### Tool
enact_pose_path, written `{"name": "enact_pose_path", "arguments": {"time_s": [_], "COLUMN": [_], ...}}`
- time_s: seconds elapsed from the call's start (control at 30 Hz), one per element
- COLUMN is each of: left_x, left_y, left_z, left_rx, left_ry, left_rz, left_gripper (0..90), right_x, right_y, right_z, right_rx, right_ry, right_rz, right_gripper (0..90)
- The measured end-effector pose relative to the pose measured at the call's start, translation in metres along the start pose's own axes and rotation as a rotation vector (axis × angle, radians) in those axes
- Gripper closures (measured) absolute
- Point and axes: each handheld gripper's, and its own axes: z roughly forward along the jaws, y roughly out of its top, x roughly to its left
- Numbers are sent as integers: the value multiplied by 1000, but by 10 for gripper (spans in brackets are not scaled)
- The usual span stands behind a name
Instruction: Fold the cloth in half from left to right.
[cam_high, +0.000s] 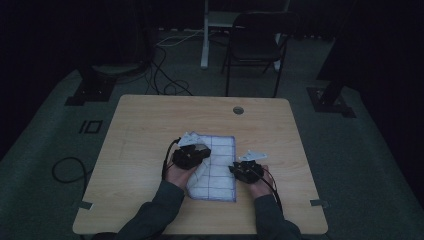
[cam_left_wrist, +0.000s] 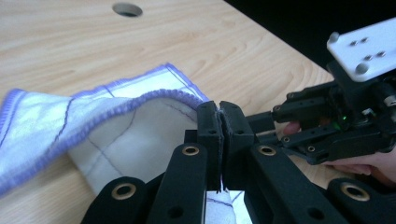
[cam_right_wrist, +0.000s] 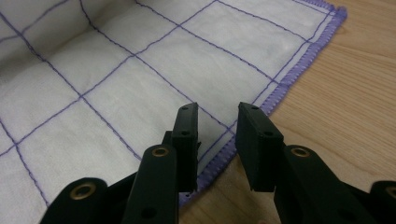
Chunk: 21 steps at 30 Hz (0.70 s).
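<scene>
fingers of the left gripper are pressed together on the purple hem of the cloth, pinching an edge lifted and turned over the rest of the cloth. the right gripper hangs with its fingers apart, astride the cloth's hem without touching it, the pads clear of the fabric.

the cloth, white with a purple grid, lies on the wooden table near its front middle, on the person's side of the round hole. its left side is raised and doubled toward the cloth's centre under the left gripper; the right gripper sits at the cloth's right edge.

judged from this, a fold is under way: one side is being carried across. the next move seems to call for drawing the held hem level over the cloth toward its right edge, lining up hems, while the right gripper either pins or nips its own edge.

count: one cloth, two grippers, one table, one hole.
</scene>
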Motion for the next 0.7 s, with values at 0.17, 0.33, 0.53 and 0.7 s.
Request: {"name": "enact_pose_path", "arguments": {"time_s": [0.17, 0.33, 0.53, 0.7], "left_x": [-6, -11, -14, -14], "left_y": [-1, -1, -9, -14], "left_z": [15, 31, 50, 53], "left_rx": [37, 78, 134, 170], "left_ry": [-8, -18, -23, -38], "left_rz": [18, 29, 32, 37], "left_gripper": [887, 887, 885, 811], "right_x": [0, -1, -1, -1], "right_y": [0, 0, 0, -1], "right_z": [0, 0, 0, 0], "right_rx": [0, 1, -1, -2], "right_ry": [3, 5, 10, 11], "right_rz": [5, 0, 0, -2], "right_gripper": [698, 698, 698, 699]}}
